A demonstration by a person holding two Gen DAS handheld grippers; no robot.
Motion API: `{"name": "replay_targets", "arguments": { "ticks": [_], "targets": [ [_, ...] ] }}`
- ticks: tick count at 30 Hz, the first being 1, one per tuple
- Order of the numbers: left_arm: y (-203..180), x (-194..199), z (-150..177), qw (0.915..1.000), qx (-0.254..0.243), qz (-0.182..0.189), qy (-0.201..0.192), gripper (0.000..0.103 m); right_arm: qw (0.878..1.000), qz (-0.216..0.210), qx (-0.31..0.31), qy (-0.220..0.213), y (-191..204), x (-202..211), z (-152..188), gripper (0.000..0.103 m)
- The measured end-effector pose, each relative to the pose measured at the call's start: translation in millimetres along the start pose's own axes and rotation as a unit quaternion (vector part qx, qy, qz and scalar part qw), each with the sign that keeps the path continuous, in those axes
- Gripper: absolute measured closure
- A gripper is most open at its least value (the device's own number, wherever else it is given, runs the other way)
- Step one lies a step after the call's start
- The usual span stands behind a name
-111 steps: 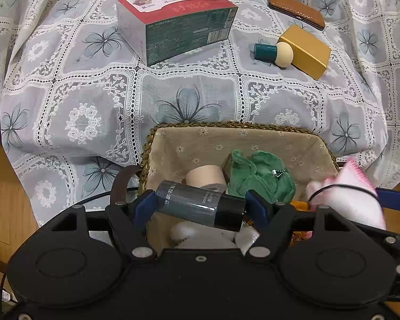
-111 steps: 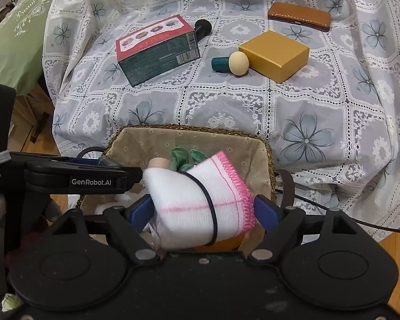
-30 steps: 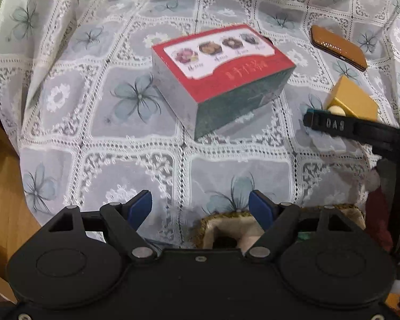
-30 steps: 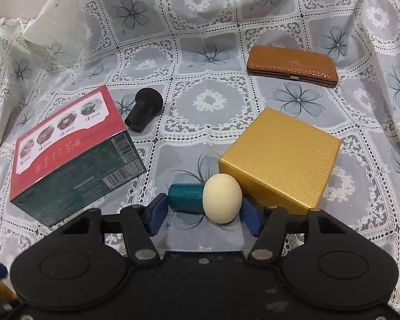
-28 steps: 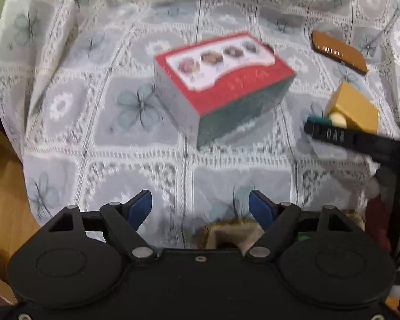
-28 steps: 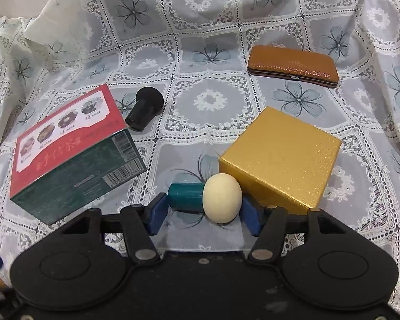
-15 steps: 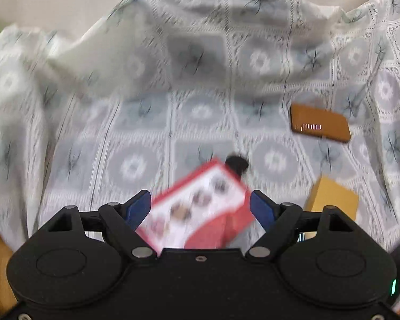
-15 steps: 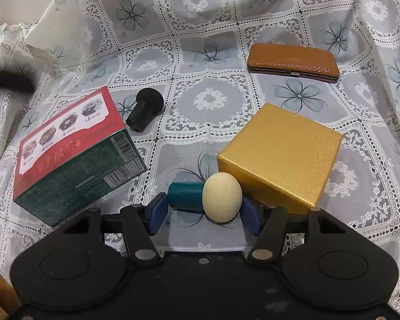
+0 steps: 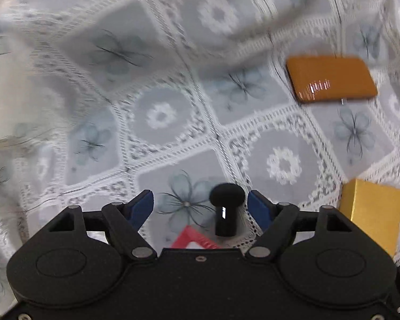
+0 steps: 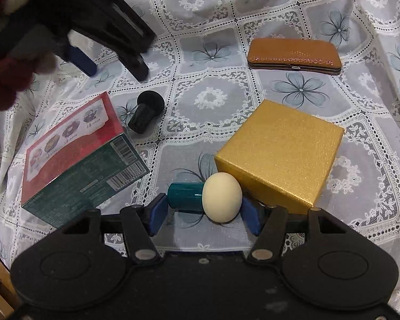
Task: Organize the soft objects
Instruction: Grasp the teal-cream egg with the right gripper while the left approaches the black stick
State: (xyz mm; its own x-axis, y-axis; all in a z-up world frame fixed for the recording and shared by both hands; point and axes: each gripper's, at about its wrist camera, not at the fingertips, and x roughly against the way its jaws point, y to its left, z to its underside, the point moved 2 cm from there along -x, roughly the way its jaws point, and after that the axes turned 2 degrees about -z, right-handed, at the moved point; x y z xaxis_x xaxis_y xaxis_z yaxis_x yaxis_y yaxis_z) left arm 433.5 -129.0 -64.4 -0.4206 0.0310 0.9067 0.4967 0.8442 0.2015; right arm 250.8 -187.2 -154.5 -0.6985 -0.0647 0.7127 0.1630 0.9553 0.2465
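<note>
Cloth: we see a lace floral tablecloth [image 10: 208, 98] under everything
Right gripper [image 10: 204, 209]: narrow, our pads flank the teal-handled cream sponge [image 10: 221, 197], seemingly touching both ends
Gold box [image 10: 280, 154]: just beside that sponge
Left gripper [image 9: 200, 205]: jaws closing, wide apart; black sponge puff [image 9: 226, 210] between them, untouched
Red tea box [image 10: 80, 157]: near the black puff
Brown case [image 10: 294, 56]: well apart

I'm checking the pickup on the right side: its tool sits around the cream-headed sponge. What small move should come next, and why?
Probably close the right tool a little more, then lift. Its blue pads flank the sponge, one at the teal handle end, one by the cream head, but firm contact isn't clear. The sponge lies on the tablecloth against the gold box.
</note>
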Motion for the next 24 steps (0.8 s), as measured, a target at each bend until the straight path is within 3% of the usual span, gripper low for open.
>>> {"name": "replay_targets", "arguments": {
  "ticks": [5,7,8,10,12,19,24],
  "targets": [
    [-20,-26,-5,0.9984,-0.043,-0.007,0.036,0.034,1.0,-0.008,-0.006,0.002,-3,0,-1,0.044],
    [-25,-35,-8,0.9977,-0.049,-0.001,0.048,0.054,1.0,-0.009,-0.007,0.002,-3,0,-1,0.044],
    [-24,-41,-10,0.9976,-0.04,0.005,0.057,0.056,1.0,-0.009,-0.008,0.002,-3,0,-1,0.044],
    [-16,-49,-14,0.9959,0.006,0.05,0.075,0.067,1.0,-0.01,-0.01,0.002,-3,0,-1,0.043],
    [-5,-55,-19,0.9924,0.052,0.076,0.082,0.067,1.0,-0.011,-0.012,0.003,-4,-1,-2,0.043],
    [27,-64,-21,0.9828,0.147,0.083,0.074,0.068,1.0,-0.014,-0.016,0.005,-6,-2,-2,0.043],
    [53,-68,-18,0.9621,0.247,0.099,0.058,0.067,1.0,-0.01,-0.014,0.004,-5,-2,-2,0.043]
  ]
}}
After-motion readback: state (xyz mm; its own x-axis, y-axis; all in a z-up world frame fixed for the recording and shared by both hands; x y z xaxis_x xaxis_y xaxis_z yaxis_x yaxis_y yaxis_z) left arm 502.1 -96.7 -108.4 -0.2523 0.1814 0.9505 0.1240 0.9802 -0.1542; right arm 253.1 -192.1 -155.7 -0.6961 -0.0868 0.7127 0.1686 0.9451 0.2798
